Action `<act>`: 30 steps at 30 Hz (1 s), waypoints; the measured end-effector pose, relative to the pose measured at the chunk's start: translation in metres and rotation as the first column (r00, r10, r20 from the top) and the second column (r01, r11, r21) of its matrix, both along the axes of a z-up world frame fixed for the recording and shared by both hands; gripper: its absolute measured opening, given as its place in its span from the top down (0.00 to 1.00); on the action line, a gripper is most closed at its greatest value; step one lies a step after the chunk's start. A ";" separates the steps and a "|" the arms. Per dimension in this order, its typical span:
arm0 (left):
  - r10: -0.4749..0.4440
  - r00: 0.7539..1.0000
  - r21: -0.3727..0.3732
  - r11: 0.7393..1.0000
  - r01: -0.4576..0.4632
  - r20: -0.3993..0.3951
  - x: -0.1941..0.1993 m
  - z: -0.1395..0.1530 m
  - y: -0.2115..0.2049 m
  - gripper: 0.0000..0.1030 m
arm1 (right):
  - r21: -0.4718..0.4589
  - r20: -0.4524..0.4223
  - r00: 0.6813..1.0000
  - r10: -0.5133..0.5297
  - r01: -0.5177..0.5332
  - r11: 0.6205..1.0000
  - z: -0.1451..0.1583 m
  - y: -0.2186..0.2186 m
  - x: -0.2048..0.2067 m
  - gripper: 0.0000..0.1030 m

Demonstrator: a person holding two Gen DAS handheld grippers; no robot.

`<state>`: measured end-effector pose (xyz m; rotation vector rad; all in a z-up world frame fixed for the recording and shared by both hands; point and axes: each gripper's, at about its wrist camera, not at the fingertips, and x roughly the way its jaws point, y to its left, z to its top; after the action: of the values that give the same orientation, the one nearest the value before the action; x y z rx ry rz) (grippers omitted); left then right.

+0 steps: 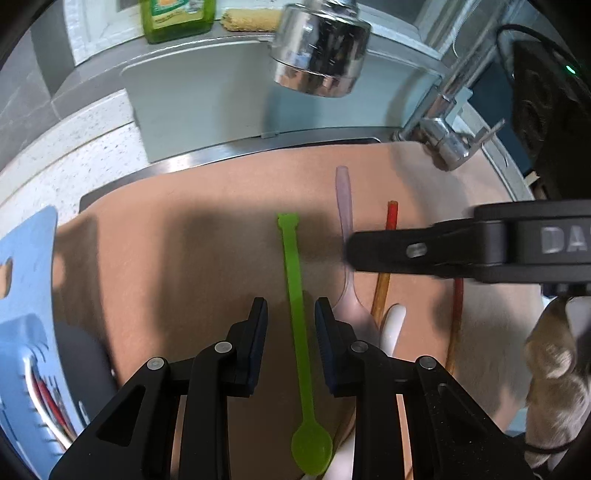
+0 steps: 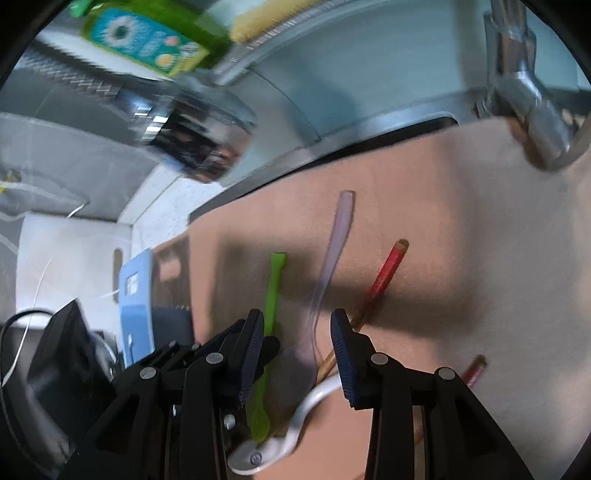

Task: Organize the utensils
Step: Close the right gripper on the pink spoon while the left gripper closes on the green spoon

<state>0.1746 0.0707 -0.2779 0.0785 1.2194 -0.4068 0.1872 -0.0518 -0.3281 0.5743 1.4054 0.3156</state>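
Observation:
A green spoon (image 1: 295, 280) lies lengthwise on the tan mat (image 1: 184, 240), bowl toward me. My left gripper (image 1: 291, 306) is open and straddles its handle, with a gap on each side. To its right lie a pale translucent spoon (image 1: 344, 206), a white spoon (image 1: 393, 325) and two red-tipped chopsticks (image 1: 390, 216). In the right wrist view my right gripper (image 2: 296, 321) is open over the translucent spoon (image 2: 341, 221), pads clear of it. The green spoon (image 2: 271, 291) lies left of it, with the white spoon (image 2: 306, 410) and a chopstick (image 2: 388, 266) close by. That right gripper (image 1: 351, 254) reaches in from the right in the left wrist view.
A blue utensil holder (image 1: 26, 295) stands at the mat's left edge. The chrome faucet head (image 1: 319, 55) hangs over the sink behind the mat, and its base (image 1: 443, 140) is at the back right. A green soap bottle (image 1: 177, 18) and a sponge (image 1: 251, 18) sit on the ledge.

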 end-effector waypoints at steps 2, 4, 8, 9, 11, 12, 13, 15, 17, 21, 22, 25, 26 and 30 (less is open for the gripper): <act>-0.017 1.000 0.034 0.999 0.017 0.009 0.000 -0.003 -0.003 0.76 | -0.030 -0.017 1.000 -0.011 0.011 0.999 -0.007 0.003 0.000 0.68; -0.027 1.000 0.042 0.999 0.026 0.012 -0.001 -0.003 -0.002 0.76 | -0.070 -0.016 1.000 -0.013 0.012 0.997 -0.007 0.005 -0.001 0.73; -0.036 0.999 0.079 0.996 0.034 0.025 -0.003 -0.002 0.006 0.76 | -0.132 -0.014 1.000 -0.008 0.007 0.991 -0.003 0.008 0.001 0.74; -0.032 0.999 0.080 0.996 0.030 0.026 -0.003 -0.001 0.009 0.76 | -0.148 -0.010 1.000 -0.011 0.010 0.989 -0.002 0.009 0.002 0.74; -0.028 0.999 0.071 0.997 0.026 0.023 -0.004 -0.001 0.015 0.76 | -0.150 -0.014 1.000 -0.018 0.015 0.989 -0.003 0.011 0.004 0.73; -0.028 0.999 0.070 0.997 0.027 0.021 -0.004 -0.002 0.016 0.76 | -0.161 -0.014 1.000 -0.016 0.013 0.987 -0.004 0.014 0.006 0.73; -0.032 0.999 0.069 0.997 0.030 0.020 -0.004 -0.002 0.016 0.76 | -0.181 -0.009 1.000 -0.008 0.007 0.984 -0.004 0.017 0.007 0.72; -0.044 0.999 0.075 0.996 0.042 0.023 -0.005 -0.004 0.015 0.76 | -0.237 0.011 1.000 0.022 -0.019 0.971 -0.002 0.025 0.007 0.72; -0.048 0.999 0.069 0.997 0.046 0.021 -0.006 -0.003 0.015 0.76 | -0.296 0.027 0.996 0.079 -0.068 0.953 -0.001 0.032 0.003 0.78; -0.060 0.998 0.058 0.996 0.060 0.000 -0.011 -0.002 0.016 0.76 | -0.324 0.021 0.988 0.152 -0.137 0.936 -0.002 0.024 -0.008 0.89; -0.064 0.998 0.060 0.996 0.064 -0.003 -0.013 -0.002 0.017 0.76 | -0.303 0.004 0.990 0.141 -0.133 0.944 -0.003 0.019 -0.010 0.90; -0.066 0.998 0.058 0.996 0.067 -0.005 -0.017 -0.002 0.018 0.76 | -0.247 -0.028 0.996 0.089 -0.094 0.965 -0.007 0.006 -0.009 0.91; -0.075 0.997 0.067 0.995 0.075 -0.003 -0.018 -0.003 0.017 0.76 | -0.238 -0.033 0.997 0.071 -0.077 0.968 -0.008 0.006 -0.009 0.91; -0.096 0.995 0.093 0.991 0.095 0.007 -0.020 -0.004 0.013 0.77 | -0.240 -0.008 0.998 0.058 -0.059 0.969 -0.006 0.013 -0.005 0.89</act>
<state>0.1550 0.0838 -0.2815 0.2190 1.2261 -0.4324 0.1818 -0.0384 -0.3345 0.3348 1.4386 0.1883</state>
